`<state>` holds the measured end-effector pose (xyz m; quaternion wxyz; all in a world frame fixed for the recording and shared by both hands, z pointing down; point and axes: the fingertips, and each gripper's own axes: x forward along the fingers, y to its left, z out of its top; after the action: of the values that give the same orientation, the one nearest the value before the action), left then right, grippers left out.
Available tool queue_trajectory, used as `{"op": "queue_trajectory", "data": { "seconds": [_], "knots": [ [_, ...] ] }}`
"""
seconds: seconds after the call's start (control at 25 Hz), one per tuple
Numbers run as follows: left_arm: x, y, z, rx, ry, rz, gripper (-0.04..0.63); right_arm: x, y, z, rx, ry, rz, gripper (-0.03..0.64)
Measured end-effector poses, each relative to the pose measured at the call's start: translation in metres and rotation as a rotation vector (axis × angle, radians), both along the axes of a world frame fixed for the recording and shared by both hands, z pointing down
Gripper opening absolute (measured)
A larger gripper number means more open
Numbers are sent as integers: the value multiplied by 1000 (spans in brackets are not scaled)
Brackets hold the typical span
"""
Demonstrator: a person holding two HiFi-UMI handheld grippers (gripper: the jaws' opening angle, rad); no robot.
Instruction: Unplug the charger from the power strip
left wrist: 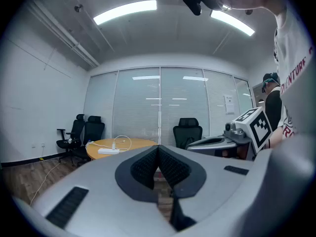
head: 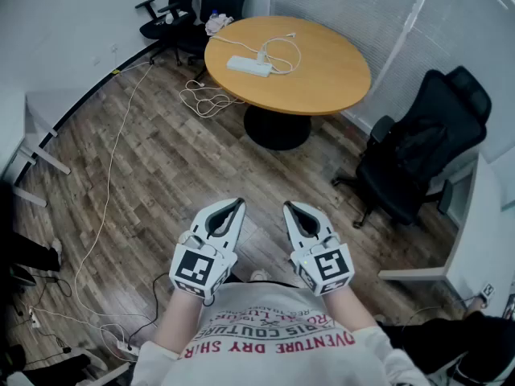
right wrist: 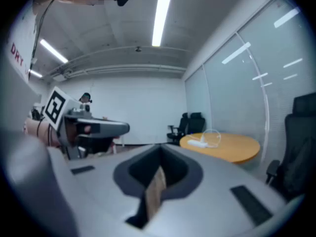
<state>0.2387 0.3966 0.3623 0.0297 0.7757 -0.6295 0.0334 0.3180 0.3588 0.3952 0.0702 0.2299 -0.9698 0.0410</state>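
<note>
Standing well back from the round wooden table (head: 330,79), a person holds both grippers side by side in front of their torso.

Left gripper (head: 234,205): jaws closed, ribbed pads meeting, nothing between them. Right gripper (head: 290,208): jaws also closed and empty. The brown sliver in its slot is probably floor showing through, but its own view is too blurry to be sure.

Power strip (head: 249,66): white, lying flat on the tabletop toward the table's 9 o'clock edge, at the person's 12 o'clock and well apart from both grippers. Charger (head: 262,55) is plugged into it at the far end, with a white cable (head: 283,53) looping across the top at 1 o'clock from the strip.

Room:
- wood-plank floor (head: 161,159)
- a coil of white cord (head: 205,99) on the floor at the table's 8 o'clock
- a long thin cord (head: 105,199) running off toward 8 o'clock
- a black office chair (head: 418,151) at 2 o'clock
- two more black chairs (head: 193,6) against the wall at 11 o'clock
- white blinds (left wrist: 160,107) behind the table
- ceiling strip lights on
</note>
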Motion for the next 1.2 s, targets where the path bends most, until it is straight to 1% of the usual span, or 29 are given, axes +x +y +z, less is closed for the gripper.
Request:
{"op": "queue_trajectory", "data": {
  "seconds": [0.36,0.52,0.68,0.96,1.08,1.2],
  "knots": [
    [-2,-7,4,-10,7,2,34,-1,-6,3,-12,8,-1,28],
    [-5,-12,9,-23,15,10,34,-3,-13,4,-33,-11,24,29],
    [-16,-21,16,-41,34,21,34,-9,-25,9,-54,-18,55,29],
    [-45,-57,26,-58,43,60,34,-36,-59,22,-80,4,104,29],
    [-70,-77,29,-65,39,73,34,-61,-81,25,-85,8,124,29],
    [-104,-98,25,-65,37,85,34,-92,-102,23,-94,14,143,29]
  ]
}}
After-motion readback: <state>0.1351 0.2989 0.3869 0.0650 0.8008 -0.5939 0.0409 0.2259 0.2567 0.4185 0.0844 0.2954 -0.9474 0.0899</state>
